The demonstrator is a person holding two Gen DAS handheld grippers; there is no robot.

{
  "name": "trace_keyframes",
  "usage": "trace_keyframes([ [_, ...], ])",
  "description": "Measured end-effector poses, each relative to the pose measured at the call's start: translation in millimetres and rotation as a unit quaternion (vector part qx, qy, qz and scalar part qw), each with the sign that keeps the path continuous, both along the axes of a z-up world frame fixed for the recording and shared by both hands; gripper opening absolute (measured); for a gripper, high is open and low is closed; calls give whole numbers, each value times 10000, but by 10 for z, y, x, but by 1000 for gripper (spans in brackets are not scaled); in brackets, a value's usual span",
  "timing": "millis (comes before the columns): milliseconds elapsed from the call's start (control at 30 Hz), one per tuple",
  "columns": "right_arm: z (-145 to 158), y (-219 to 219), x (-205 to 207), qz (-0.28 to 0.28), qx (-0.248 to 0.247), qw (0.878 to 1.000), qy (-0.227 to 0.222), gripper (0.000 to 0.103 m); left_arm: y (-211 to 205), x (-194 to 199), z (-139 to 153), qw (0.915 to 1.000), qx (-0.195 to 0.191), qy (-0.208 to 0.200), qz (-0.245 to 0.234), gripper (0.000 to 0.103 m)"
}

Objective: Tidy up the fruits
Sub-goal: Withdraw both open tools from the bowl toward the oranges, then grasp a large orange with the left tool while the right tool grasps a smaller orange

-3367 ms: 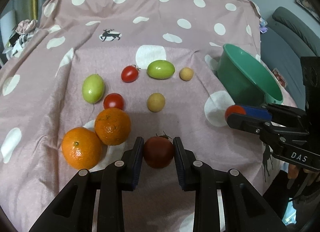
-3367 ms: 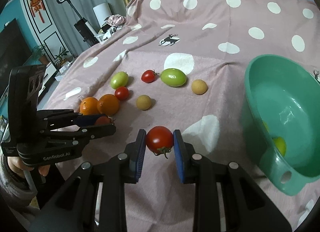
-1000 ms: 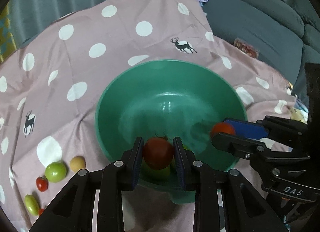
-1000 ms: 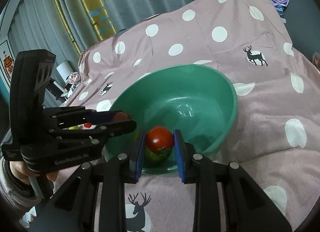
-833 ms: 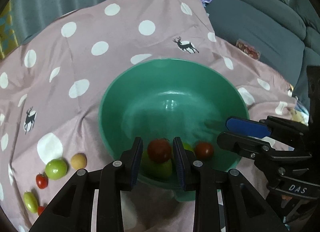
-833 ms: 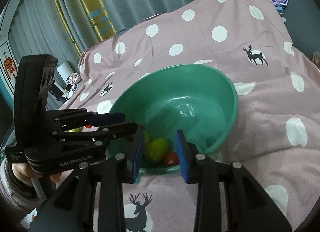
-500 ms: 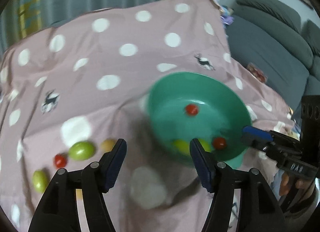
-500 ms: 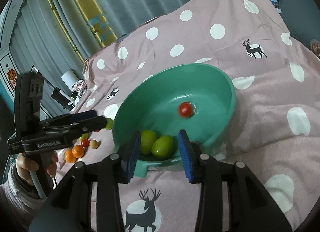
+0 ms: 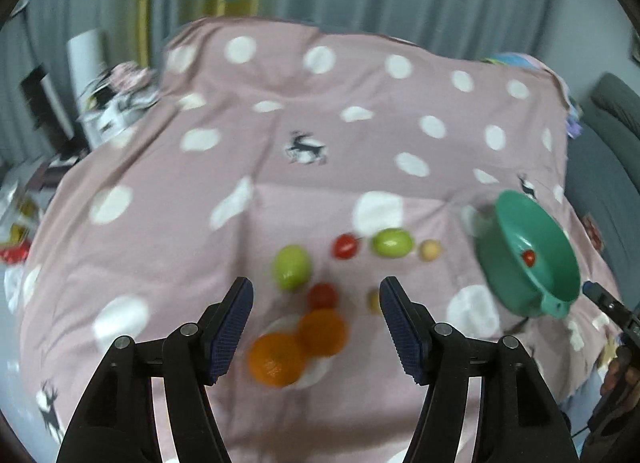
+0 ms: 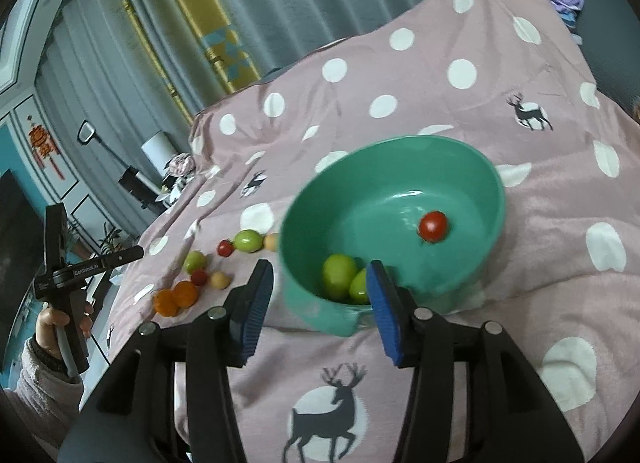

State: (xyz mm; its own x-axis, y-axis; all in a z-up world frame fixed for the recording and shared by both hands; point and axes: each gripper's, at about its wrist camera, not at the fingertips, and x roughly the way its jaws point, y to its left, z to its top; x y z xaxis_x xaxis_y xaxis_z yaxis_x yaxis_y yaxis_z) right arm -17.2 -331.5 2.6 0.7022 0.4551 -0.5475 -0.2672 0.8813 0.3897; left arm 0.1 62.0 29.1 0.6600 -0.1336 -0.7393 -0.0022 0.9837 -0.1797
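Observation:
A green bowl (image 10: 400, 141) sits on the pink spotted cloth and holds a red tomato (image 10: 433, 226) and two green fruits (image 10: 339, 276). My right gripper (image 10: 320, 283) hovers at the bowl's near rim; its jaws are opening with nothing between them. My left gripper (image 9: 316, 303) is open and empty above two oranges (image 9: 276, 359). Beyond them lie red tomatoes (image 9: 322, 295), green fruits (image 9: 292, 267) and small tan fruits (image 9: 430, 250). In the blurred left wrist view the bowl (image 9: 504, 263) stands at the right.
The cloth (image 9: 200, 223) drapes over the whole surface and falls away at its edges. A grey sofa (image 9: 612, 111) lies to the right. Cluttered furniture (image 9: 104, 95) and curtains stand behind. A hand (image 10: 60, 323) holds the left gripper's handle at the left edge of the right wrist view.
Both grippers let go of their tomatoes, which dropped into the bowl. The left gripper swung away from the bowl to above the loose fruit. The right gripper's jaws widened and it drew back slightly.

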Motion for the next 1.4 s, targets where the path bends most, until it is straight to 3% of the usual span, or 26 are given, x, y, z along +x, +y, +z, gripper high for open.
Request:
trace_keyframes([
  [233,0,364,-24,458,-187,9987,117,51,213,-189,-207,9996,-100,205,136,66],
  [700,-231,1141,41,1398,-567,9864,648,53,25,-225,-506,9967,492,265,-581,66],
  [900,-280,1355,66,1607,-686,9818,739,53,-3,-125,-631,9946,618,334,-760,65],
  [1067,-320,1445,102,1688,-785,9790,835,53,64,-72,-727,9942,489,430,-854,65],
  [1233,-370,1583,170,1790,-807,9759,957,53,68,-27,-826,9926,411,547,-1004,48],
  [1400,-414,1811,238,1981,-909,9704,1043,53,95,-32,-832,9933,324,481,-998,47],
])
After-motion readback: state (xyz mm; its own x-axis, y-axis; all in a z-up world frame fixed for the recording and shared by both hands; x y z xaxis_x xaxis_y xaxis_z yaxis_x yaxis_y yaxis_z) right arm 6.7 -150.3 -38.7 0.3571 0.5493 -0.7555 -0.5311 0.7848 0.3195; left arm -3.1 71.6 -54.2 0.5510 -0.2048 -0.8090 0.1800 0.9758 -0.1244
